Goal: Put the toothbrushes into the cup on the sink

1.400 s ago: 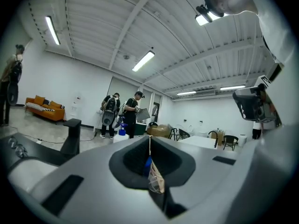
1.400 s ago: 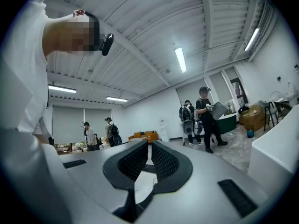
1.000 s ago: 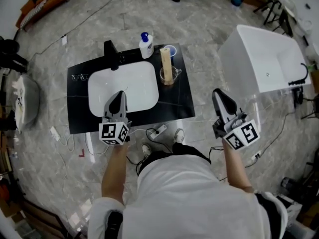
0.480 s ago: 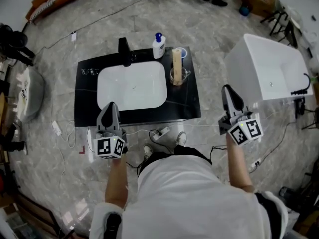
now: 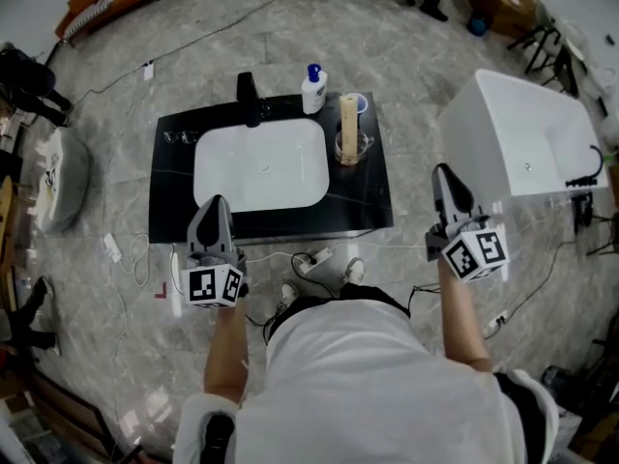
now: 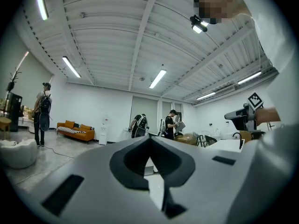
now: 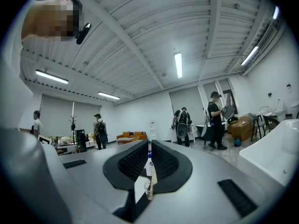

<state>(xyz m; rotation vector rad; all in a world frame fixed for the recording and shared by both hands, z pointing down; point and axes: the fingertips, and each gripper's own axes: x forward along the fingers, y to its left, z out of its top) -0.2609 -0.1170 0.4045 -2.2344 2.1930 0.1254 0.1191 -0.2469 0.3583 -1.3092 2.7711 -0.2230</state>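
A black counter (image 5: pixel 368 201) carries a white basin (image 5: pixel 261 167). At its right side stands a clear glass cup (image 5: pixel 350 149) with a tall beige stick-like item (image 5: pixel 348 119) upright in it; whether that is a toothbrush I cannot tell. My left gripper (image 5: pixel 215 201) hovers at the basin's front left corner, shut and empty, and its jaws meet in the left gripper view (image 6: pixel 149 141). My right gripper (image 5: pixel 440 170) is to the right of the counter, shut with nothing in it (image 7: pixel 149 146). Through its narrow slit the cup (image 7: pixel 148 189) shows far off.
A black faucet (image 5: pixel 250 87), a white pump bottle (image 5: pixel 312 77) and a blue-rimmed cup (image 5: pixel 360 102) stand along the counter's back. A white bathtub (image 5: pixel 527 138) stands at the right. Cables and a power strip (image 5: pixel 311 256) lie on the floor. People stand beyond the sink.
My left gripper has drawn back from over the basin toward its front left corner. The right gripper has stayed put. The head view has shifted slightly.
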